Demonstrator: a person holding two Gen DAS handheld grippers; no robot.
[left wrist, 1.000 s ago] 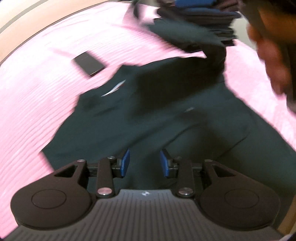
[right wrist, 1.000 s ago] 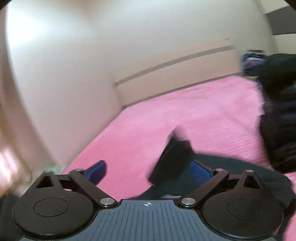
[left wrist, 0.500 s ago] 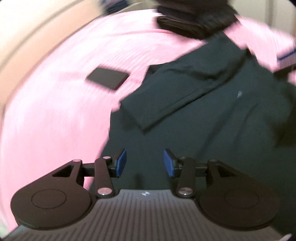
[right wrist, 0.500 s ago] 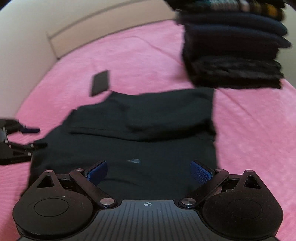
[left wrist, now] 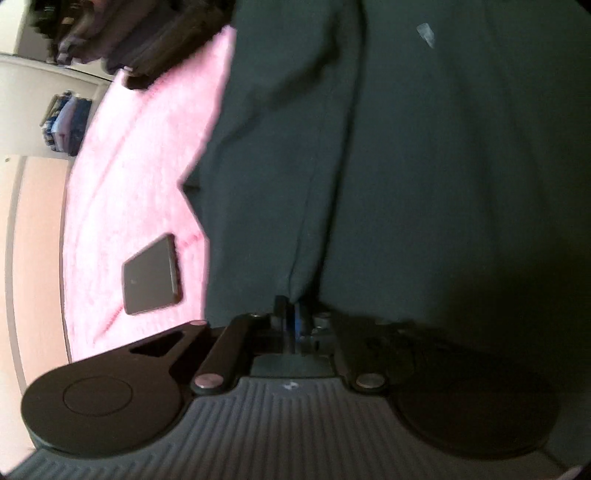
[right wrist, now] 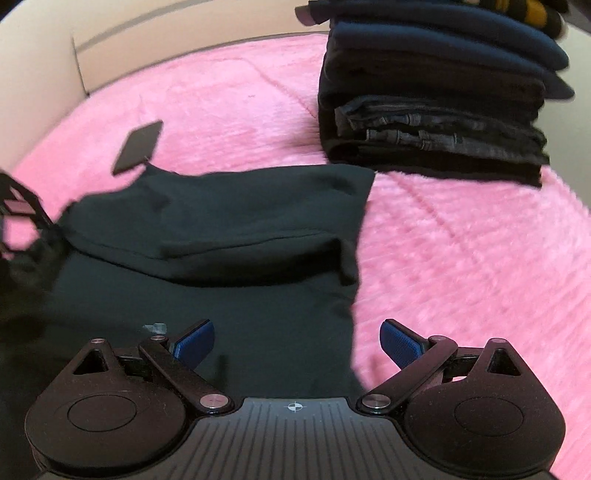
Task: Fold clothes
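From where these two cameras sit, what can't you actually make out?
- Left wrist view: the left claw is shut on the dark shirt; the cloth hides its tips.
- Left wrist view: the shirt's small pale label is too blurred to read.
- Right wrist view: the stack of folded clothes is cut off by the top edge.
- Right wrist view: the shirt's lower part is hidden behind the open right claw.

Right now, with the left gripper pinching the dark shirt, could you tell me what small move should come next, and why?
Probably close the right gripper on the dark shirt edge: its jaws stand open over that hem, while the left gripper is already shut on fabric.
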